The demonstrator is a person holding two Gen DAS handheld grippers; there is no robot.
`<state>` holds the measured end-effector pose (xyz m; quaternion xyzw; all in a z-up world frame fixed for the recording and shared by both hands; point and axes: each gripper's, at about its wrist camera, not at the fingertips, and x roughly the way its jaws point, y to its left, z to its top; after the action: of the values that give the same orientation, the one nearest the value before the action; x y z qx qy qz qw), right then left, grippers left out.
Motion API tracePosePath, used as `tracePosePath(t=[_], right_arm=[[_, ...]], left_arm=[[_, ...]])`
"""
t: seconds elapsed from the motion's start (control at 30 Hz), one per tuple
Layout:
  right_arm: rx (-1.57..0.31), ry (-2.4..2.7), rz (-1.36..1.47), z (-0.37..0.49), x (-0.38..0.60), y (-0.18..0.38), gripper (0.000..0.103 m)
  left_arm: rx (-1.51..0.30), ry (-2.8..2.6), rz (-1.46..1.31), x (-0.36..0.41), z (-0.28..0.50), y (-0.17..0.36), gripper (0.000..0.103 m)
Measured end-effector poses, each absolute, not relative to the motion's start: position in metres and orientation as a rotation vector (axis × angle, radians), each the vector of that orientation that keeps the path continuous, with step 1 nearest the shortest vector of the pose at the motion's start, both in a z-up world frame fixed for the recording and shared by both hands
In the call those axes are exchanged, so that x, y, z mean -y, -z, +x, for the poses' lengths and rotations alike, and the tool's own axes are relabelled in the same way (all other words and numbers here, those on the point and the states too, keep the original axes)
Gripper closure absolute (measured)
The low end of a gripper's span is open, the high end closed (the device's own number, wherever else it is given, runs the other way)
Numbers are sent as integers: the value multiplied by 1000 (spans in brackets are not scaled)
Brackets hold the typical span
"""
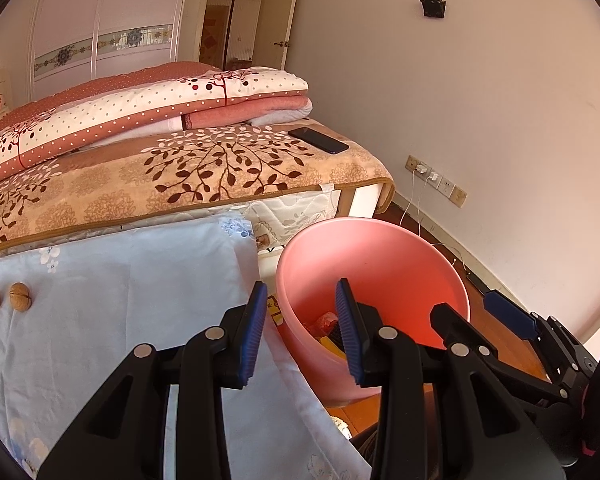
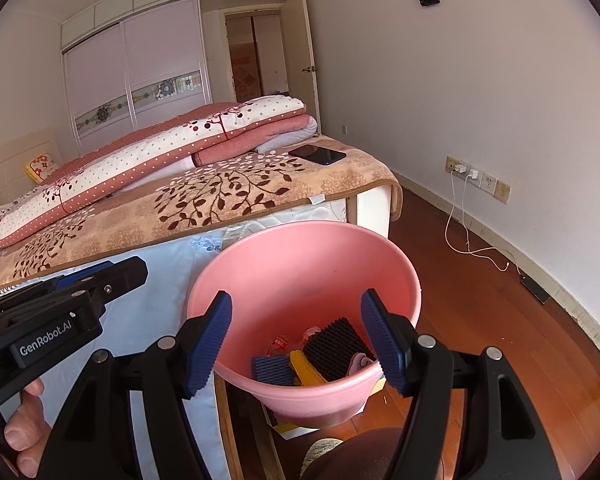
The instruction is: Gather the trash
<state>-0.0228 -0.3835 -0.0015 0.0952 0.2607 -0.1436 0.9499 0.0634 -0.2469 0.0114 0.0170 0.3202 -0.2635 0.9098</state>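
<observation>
Your right hand-held gripper (image 2: 296,340) hangs just above the pink bin (image 2: 260,264), its jaws spread wide with nothing between them, placed so that anything let go falls inside; below it the bin already holds trash (image 2: 332,348): a black ridged piece, a blue ridged piece, something yellow and what may be crumpled wrappers, though the view is too small to be sure; your left hand-held gripper (image 1: 300,332) is parted and empty, straddling the bin's near rim and the pale blue sheet (image 1: 120,288); ahead and to its left, two walnuts (image 1: 8,297) lie on that sheet, probably the next trash to collect.
</observation>
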Motion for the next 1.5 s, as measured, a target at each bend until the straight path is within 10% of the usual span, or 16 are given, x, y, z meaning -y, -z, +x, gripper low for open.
tracePosePath(t=[1.5], right_arm=[[-479,347,154,-79,347,-14,35]], left_arm=[[-534,524,32,215,2,-30,67]])
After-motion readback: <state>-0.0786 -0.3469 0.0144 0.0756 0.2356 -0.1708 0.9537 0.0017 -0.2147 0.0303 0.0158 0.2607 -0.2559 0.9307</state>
